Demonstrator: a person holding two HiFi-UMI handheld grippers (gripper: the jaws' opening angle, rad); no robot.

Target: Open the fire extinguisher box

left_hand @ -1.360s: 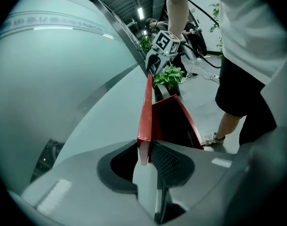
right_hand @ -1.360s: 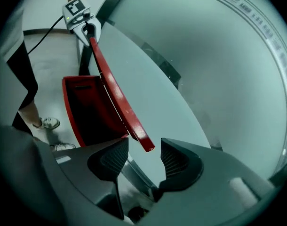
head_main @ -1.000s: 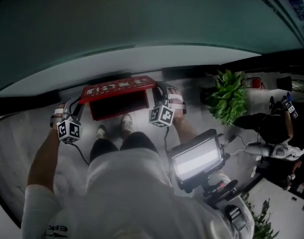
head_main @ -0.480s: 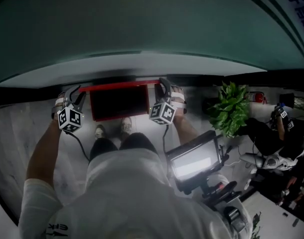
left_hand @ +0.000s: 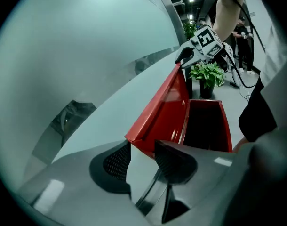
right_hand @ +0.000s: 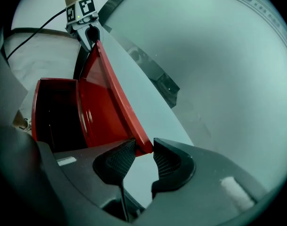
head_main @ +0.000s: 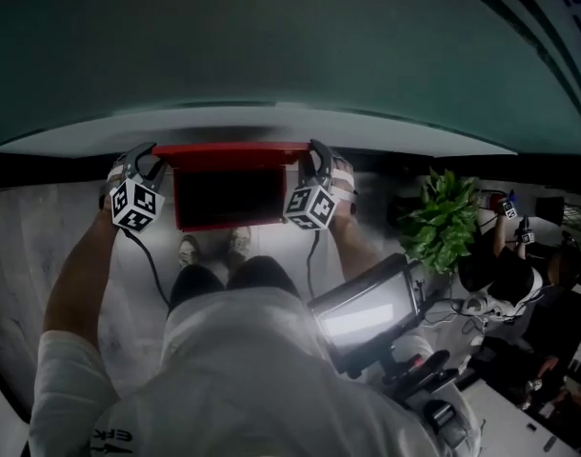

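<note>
The red fire extinguisher box point(head_main: 229, 198) stands open on the floor against the pale wall. Its lid point(head_main: 235, 149) is swung up, nearly flat to the wall. My left gripper point(head_main: 150, 155) is at the lid's left top corner. In the left gripper view the lid point(left_hand: 167, 107) has its corner between the opening jaws of the left gripper point(left_hand: 142, 155), with a slit of light beside one pad. My right gripper point(head_main: 314, 150) holds the right corner. In the right gripper view both pads of the right gripper point(right_hand: 144, 152) touch the lid point(right_hand: 103, 98) edge, though the jaws are easing apart.
The wall point(head_main: 271, 55) rises directly behind the lid. A potted plant point(head_main: 441, 222) stands to the right of the box. A person point(head_main: 505, 265) is further right. A lit monitor rig point(head_main: 367, 312) hangs at my right hip. My shoes point(head_main: 214, 246) are just before the box.
The lid has swung up from a forward tilt to upright against the wall. Both grippers rose with its top corners.
</note>
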